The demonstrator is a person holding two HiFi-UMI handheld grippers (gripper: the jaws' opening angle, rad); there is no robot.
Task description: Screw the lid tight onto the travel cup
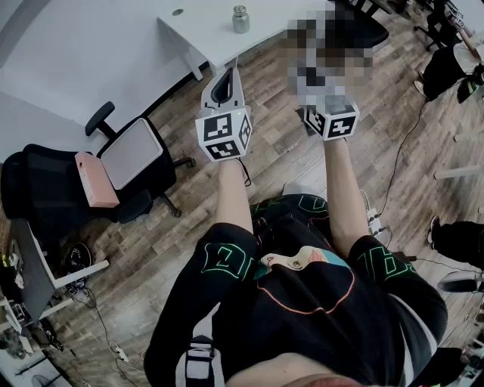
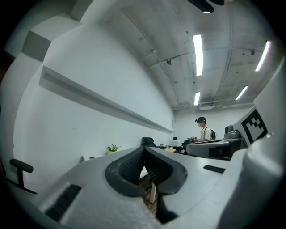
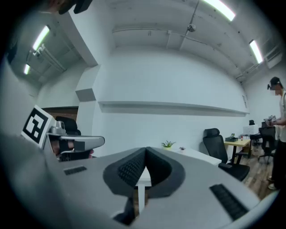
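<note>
A small metal travel cup (image 1: pixel 240 19) stands on the white table (image 1: pixel 198 34) at the top of the head view, too small to tell how its lid sits. Both grippers are held up in the air in front of the person, well short of the table. My left gripper (image 1: pixel 228 72) points toward the table with its jaws shut and nothing between them (image 2: pixel 144 150). My right gripper (image 3: pixel 145 150) is shut and empty too. In the head view its marker cube (image 1: pixel 330 121) shows, and a mosaic patch covers its jaws.
A black office chair (image 1: pixel 128 162) with a pink pad (image 1: pixel 94 179) stands on the wooden floor at the left. Cables and a power strip (image 1: pixel 373 221) lie on the floor. Another person's legs (image 1: pixel 446 64) show at the right. Desks and chairs (image 3: pixel 216 143) line the far wall.
</note>
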